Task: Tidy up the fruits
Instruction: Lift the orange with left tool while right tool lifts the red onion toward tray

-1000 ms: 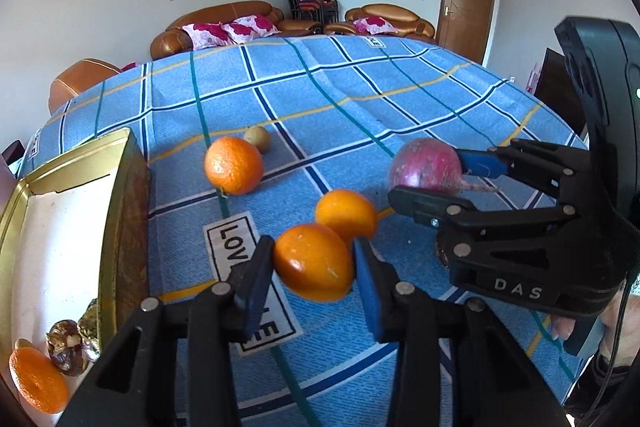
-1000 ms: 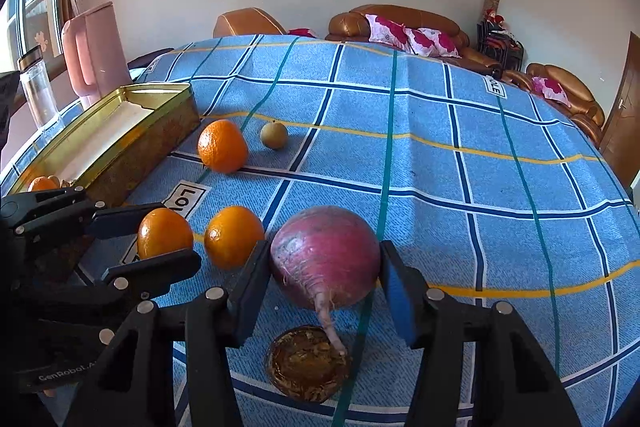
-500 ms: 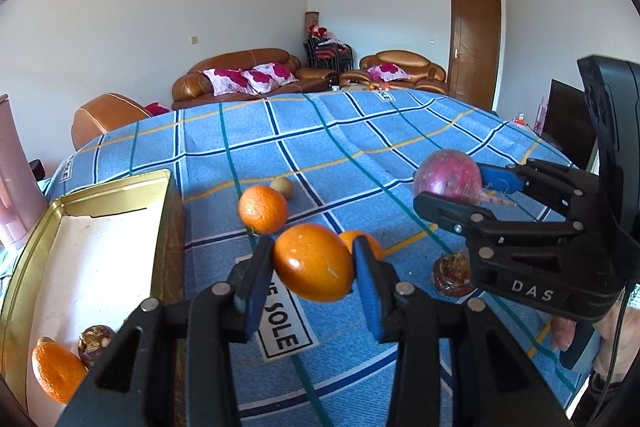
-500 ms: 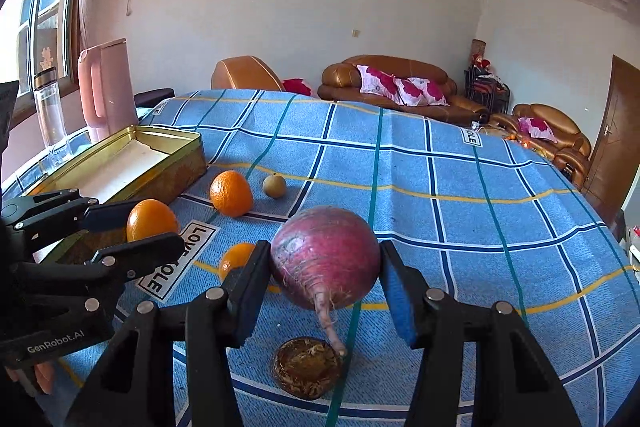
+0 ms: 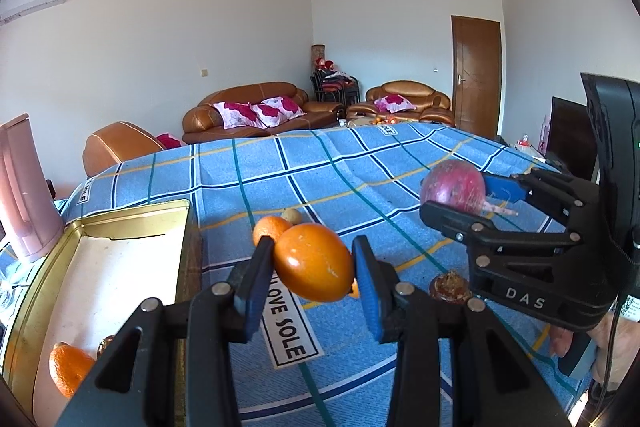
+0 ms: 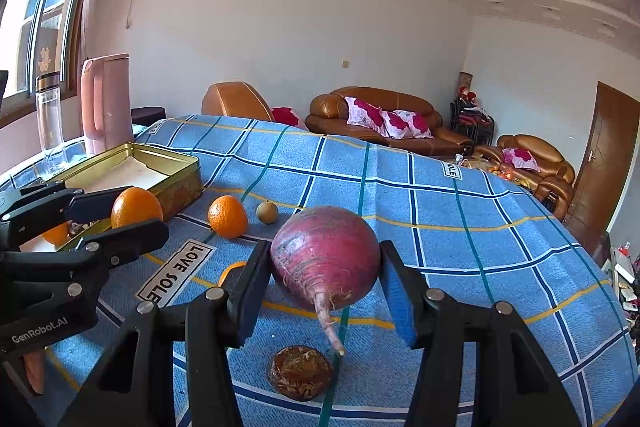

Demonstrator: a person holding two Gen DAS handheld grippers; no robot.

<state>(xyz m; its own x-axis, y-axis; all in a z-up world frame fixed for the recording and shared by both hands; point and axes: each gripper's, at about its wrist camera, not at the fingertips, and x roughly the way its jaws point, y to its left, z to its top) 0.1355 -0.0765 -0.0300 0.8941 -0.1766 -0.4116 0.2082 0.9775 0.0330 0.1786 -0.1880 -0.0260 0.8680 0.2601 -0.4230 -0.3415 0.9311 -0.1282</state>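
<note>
Both loads have been raised clear of the table (image 5: 360,163): the left gripper (image 5: 314,263) is clamped on an orange (image 5: 314,261), the right gripper (image 6: 324,267) on a red radish (image 6: 325,263), ready for carrying to the gold tin (image 5: 132,223) at lower left.

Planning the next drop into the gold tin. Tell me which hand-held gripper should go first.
Left. The left hand-held gripper holds an orange right beside the gold tin. The right hand-held gripper holds the purple radish farther out, with the left one between it and the tin.
</note>
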